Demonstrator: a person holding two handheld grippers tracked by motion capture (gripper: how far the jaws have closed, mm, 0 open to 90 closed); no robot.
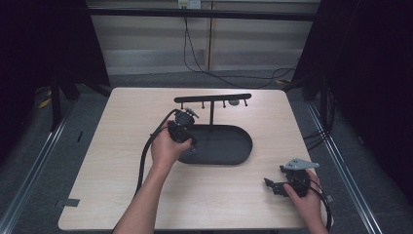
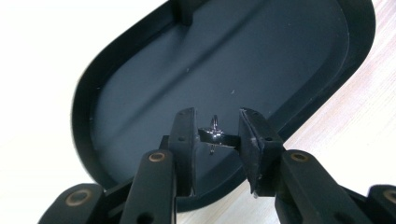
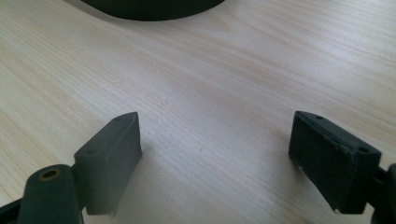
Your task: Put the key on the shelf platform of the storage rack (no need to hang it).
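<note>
One black oval tray (image 1: 229,152) sits mid-bench (image 1: 122,185), w/ a T-shaped rack (image 1: 212,99) rising from its far side; small pegs hang under the crossbar, one carrying a grey item, too small to tell what; nothing stands betw. left gripper (image 2: 215,135) and tray floor; the held thing is a small shiny metal piece (image 2: 214,134) w/ a tiny loop on top, over the tray's near end; left jaws clenched on it, pads pressing both sides; right gripper (image 3: 215,154) near the bench's front right corner, well apart from the tray; its jaws spread wide, holding nothing, bare wood betw. them.
</note>
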